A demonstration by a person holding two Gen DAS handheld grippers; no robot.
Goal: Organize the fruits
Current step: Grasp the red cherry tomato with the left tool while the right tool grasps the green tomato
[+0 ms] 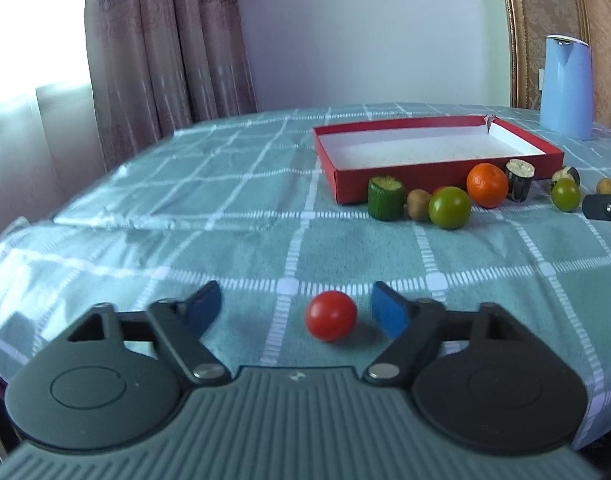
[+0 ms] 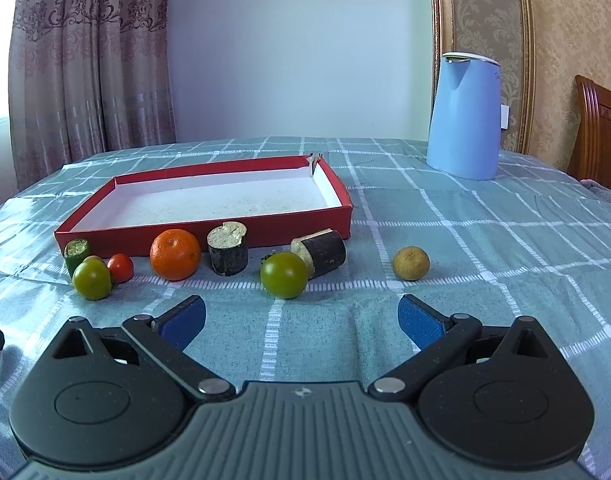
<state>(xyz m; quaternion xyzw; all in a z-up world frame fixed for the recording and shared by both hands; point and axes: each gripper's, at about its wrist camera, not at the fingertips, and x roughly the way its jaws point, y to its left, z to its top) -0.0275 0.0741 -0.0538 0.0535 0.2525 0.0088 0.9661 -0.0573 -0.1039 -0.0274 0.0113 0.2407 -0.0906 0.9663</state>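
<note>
My left gripper point(image 1: 295, 310) is open, with a red tomato point(image 1: 330, 315) on the cloth between its blue pads, nearer the right one. Farther off stands an empty red tray point(image 1: 437, 168) with a white inside. In front of it lie a green cucumber piece point(image 1: 385, 198), a green tomato point(image 1: 449, 207), an orange point(image 1: 487, 185) and a dark eggplant piece point(image 1: 519, 180). My right gripper point(image 2: 301, 320) is open and empty, just short of a green tomato point(image 2: 284, 275). The right wrist view also shows the tray point(image 2: 201, 234), orange point(image 2: 175, 254), two eggplant pieces point(image 2: 227, 248) point(image 2: 323, 253) and a small brown fruit point(image 2: 411, 263).
A blue kettle point(image 2: 463, 116) stands at the back right of the table, which has a green checked cloth point(image 2: 485, 240). Curtains hang at the back left. A wooden chair point(image 2: 601, 132) is at the far right. The other gripper's tip point(image 1: 605, 208) shows at the right edge.
</note>
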